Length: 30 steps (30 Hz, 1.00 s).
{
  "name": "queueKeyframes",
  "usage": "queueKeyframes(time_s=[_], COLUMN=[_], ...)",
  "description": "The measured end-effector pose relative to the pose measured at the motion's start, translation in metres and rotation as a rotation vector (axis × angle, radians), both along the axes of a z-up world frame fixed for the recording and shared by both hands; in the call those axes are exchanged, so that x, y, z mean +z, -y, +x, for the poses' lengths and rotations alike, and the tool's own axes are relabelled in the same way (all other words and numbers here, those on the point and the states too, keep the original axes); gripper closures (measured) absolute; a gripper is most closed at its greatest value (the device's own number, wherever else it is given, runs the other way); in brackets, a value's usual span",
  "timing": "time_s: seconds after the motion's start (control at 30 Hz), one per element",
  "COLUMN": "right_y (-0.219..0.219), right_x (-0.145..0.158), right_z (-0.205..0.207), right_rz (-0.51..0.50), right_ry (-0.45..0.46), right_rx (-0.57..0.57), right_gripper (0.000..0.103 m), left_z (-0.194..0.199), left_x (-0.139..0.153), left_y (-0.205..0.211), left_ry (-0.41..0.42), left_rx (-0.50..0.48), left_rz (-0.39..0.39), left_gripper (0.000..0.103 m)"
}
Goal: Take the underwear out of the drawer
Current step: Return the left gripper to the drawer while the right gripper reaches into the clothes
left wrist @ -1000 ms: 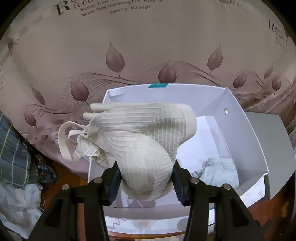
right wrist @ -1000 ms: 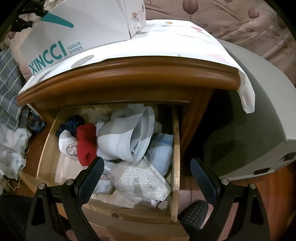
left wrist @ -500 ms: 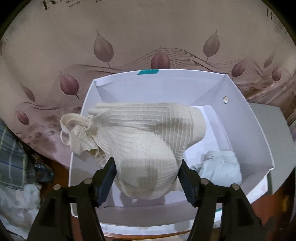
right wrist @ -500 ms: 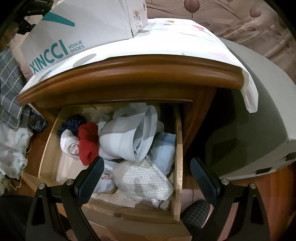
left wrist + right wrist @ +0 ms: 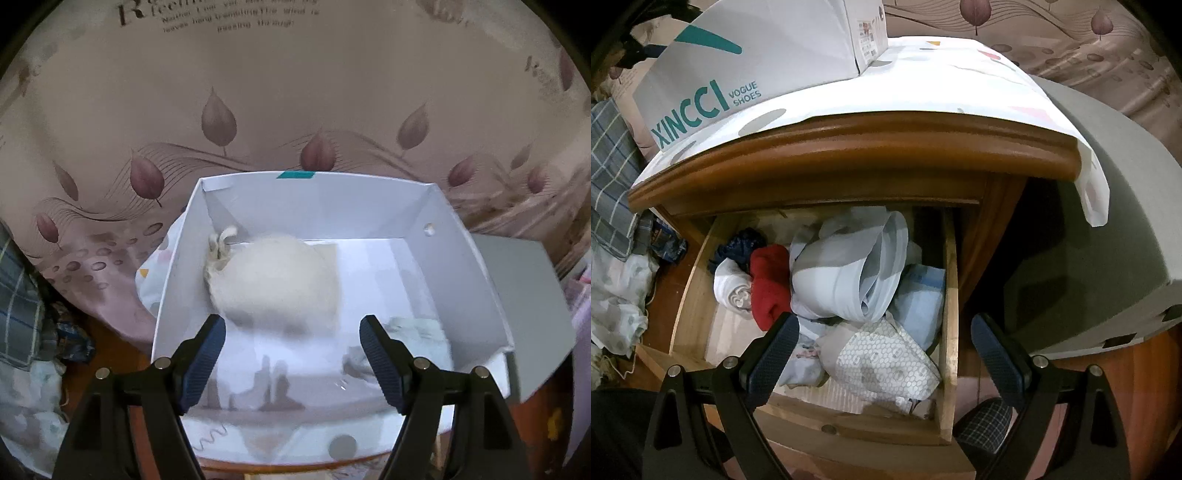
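Underwear: cream piece (image 5: 277, 280) lies loose in the white box (image 5: 476, 258), against the box's left wall, clear of the left gripper (image 5: 291, 350), whose jaws have just been opening and grasp nothing. More underwear (image 5: 849, 269) fills the open drawer (image 5: 949, 295) below the box. The right gripper (image 5: 882, 354), spread wide and empty, hangs directly over the drawer's front pile, so the right hand is nearer.

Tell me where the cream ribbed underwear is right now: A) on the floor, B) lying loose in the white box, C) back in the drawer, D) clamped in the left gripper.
B: the cream ribbed underwear lies in the white box, clear of the open left gripper.
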State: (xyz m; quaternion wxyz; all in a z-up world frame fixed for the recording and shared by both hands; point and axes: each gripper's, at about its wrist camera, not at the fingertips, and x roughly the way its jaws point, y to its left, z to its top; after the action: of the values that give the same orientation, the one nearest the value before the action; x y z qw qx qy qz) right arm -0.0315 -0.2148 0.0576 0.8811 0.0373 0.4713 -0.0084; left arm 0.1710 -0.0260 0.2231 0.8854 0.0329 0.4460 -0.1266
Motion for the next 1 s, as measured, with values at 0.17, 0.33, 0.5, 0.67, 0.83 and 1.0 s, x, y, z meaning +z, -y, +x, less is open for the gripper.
queueKeyframes(time_s=[0.17,0.33,0.5,0.67,0.83,1.0], right_y=[-0.002,-0.017,-0.031,-0.032,-0.036,-0.039], right_x=[0.003,-0.001,-0.008,-0.024,-0.040,-0.055], right_z=[-0.002,-0.002,-0.005,-0.006,0.002,0.021], right_rz=[0.006,-0.004,-0.038,-0.039,-0.062,-0.122], right_ry=[0.015,-0.004,-0.053,-0.146,-0.224,-0.302], right_rx=[0.043,0.138,0.231,0.259,0.289,0.328], right_gripper=[0.010,0.010,0.011,0.017,0.017,0.018], left_z=[-0.054,-0.117,-0.160,-0.179,-0.176,-0.170], left_x=[0.010,-0.008,-0.059,-0.121,-0.163,-0.186], left_y=[-0.012,-0.026,-0.045,-0.058,-0.059,-0.052], left_ry=[0.058,0.098,0.060,0.012,-0.024,-0.065], left_rx=[-0.017,-0.034,-0.012,0.050,0.109,0.152], left_rz=[-0.008,0.014,0.013,0.080,0.111,0.081], left_gripper=[0.026,0.026,0.026,0.026,0.026,0.026])
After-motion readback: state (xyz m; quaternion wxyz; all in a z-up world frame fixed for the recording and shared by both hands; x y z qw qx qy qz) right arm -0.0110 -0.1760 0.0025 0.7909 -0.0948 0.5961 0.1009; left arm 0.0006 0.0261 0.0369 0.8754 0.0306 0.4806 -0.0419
